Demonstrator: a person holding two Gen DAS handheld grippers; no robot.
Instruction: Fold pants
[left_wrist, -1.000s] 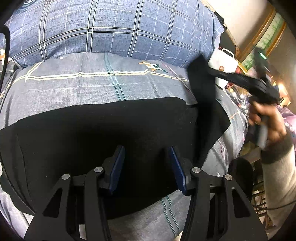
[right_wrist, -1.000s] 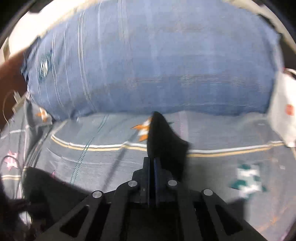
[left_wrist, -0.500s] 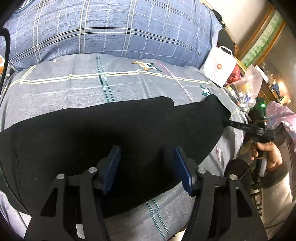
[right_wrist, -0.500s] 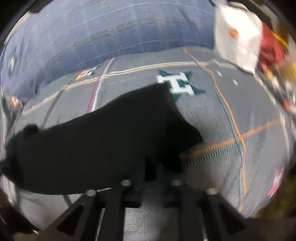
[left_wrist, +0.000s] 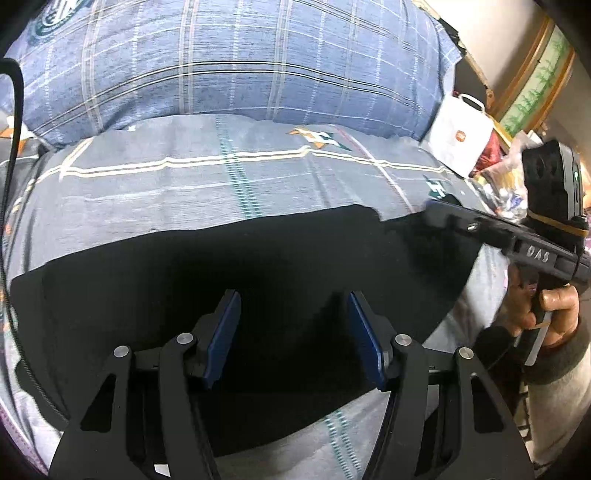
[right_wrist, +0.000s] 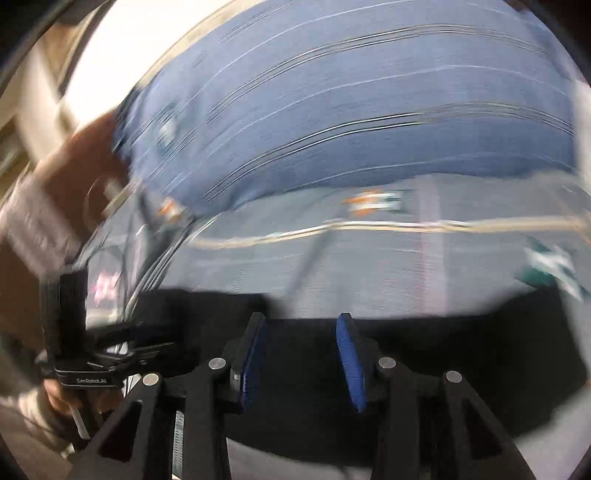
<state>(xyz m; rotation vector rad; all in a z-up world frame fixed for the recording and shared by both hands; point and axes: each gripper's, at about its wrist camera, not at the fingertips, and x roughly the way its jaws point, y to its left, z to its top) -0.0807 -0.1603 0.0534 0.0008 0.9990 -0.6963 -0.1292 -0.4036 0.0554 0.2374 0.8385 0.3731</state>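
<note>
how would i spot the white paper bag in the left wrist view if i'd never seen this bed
Start at the big blue plaid pillow along the head of the bed. Follow its right end down to the edge of the grey patterned bedsheet, where the white paper bag stands. Among the clutter there, it alone is plain white, with loop handles and a small orange logo.

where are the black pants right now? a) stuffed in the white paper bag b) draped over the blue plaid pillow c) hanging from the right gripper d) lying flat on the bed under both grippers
d: the black pants lie spread on the grey bedsheet, and both the left gripper and the right gripper show open jaws over the cloth with nothing pinched.
</note>
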